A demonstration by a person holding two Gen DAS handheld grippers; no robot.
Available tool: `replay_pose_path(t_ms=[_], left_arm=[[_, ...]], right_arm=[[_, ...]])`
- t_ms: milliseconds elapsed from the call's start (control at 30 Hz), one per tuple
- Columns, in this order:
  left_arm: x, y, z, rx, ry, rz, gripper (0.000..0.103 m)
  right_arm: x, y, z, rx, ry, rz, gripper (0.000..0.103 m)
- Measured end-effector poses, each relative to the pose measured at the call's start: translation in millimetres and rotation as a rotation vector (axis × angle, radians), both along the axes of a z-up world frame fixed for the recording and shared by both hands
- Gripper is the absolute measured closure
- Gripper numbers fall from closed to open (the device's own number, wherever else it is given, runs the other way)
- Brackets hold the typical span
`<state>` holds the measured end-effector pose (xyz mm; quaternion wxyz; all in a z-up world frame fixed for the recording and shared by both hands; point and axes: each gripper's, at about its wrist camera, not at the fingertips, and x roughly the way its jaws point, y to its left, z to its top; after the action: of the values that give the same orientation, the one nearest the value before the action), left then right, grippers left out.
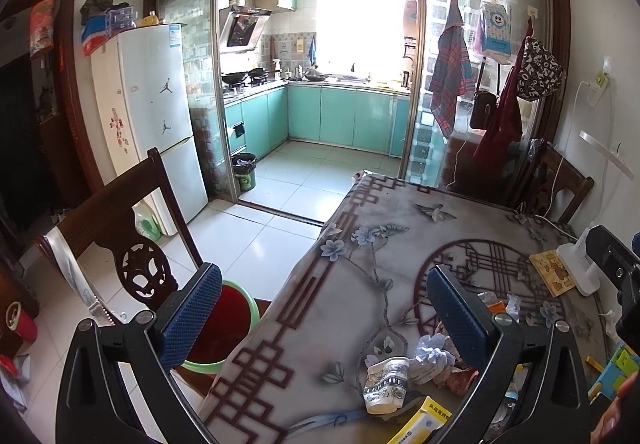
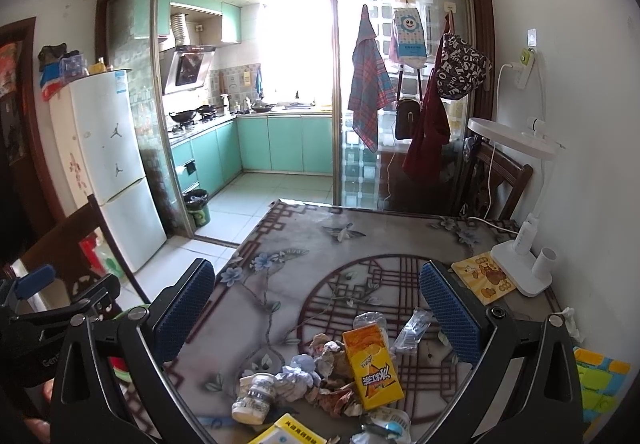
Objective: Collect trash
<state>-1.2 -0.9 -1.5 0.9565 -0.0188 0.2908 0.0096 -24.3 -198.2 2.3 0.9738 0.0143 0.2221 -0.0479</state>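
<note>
A heap of trash lies on the near part of the patterned table point(image 2: 320, 244): a crushed paper cup point(image 2: 253, 398), crumpled paper point(image 2: 300, 372), an orange drink carton point(image 2: 372, 364), a clear plastic wrapper point(image 2: 414, 328) and a yellow box point(image 2: 286, 430). In the left wrist view the cup point(image 1: 386, 384), the crumpled paper point(image 1: 432, 358) and the yellow box point(image 1: 420, 424) show between the fingers. My left gripper point(image 1: 324, 312) hangs open over the table's left edge. My right gripper point(image 2: 316, 318) is open above the heap. A green bin with a red liner point(image 1: 224, 328) stands on the floor left of the table.
A dark wooden chair point(image 1: 120, 244) stands left of the table beside a white fridge point(image 1: 160, 115). A white desk lamp point(image 2: 520, 264) and a yellow coaster point(image 2: 482, 276) sit at the table's right, with another chair point(image 2: 496, 179) behind. Beyond is a kitchen with a small bin point(image 2: 197, 207).
</note>
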Motion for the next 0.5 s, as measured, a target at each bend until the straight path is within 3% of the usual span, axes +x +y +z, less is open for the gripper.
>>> replay_pose_path(t_ms=[500], left_arm=[[-0.9,2.5,-2.7,0.005,-0.002,0.008,0.000]], right_arm=[[0.2,-2.0,-5.1,0.005,0.004,0.004,0.000]])
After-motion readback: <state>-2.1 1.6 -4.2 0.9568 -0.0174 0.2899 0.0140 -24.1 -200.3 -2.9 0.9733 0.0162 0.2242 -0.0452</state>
